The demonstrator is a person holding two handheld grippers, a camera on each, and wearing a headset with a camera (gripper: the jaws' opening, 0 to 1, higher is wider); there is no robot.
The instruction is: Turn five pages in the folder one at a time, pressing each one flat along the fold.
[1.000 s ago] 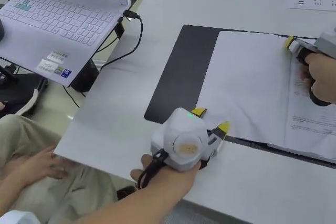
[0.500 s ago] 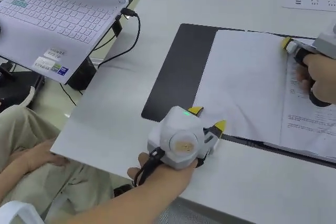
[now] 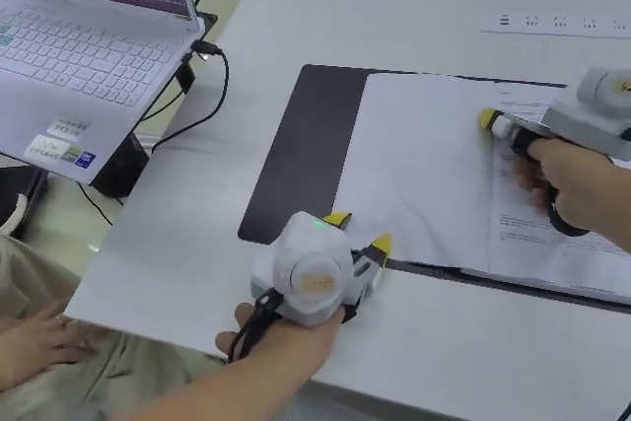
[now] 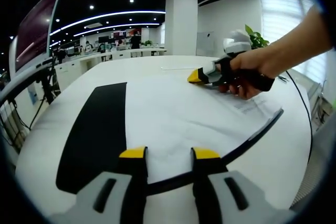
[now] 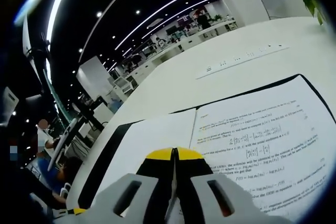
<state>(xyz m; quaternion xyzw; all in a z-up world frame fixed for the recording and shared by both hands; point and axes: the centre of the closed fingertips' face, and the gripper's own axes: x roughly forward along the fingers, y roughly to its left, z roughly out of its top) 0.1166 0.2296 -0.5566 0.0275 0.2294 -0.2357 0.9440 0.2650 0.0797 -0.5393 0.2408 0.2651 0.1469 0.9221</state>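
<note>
The folder lies open on the white table, with its black left cover bare. A blank white page lies turned over it, and a printed page lies to the right. My left gripper is open at the blank page's near edge, its yellow tips resting on the paper. My right gripper is shut, its tips pressed down on the fold between the blank and printed pages. It also appears in the left gripper view as the right gripper, held by a hand.
An open laptop sits at the far left with a black cable plugged in. A white power strip lies at the back right. A person's knee and hand are beyond the table's left edge.
The head camera has shifted, sliding the scene left. My right gripper has moved a little down the fold toward me. The left gripper stays at the page's near edge.
</note>
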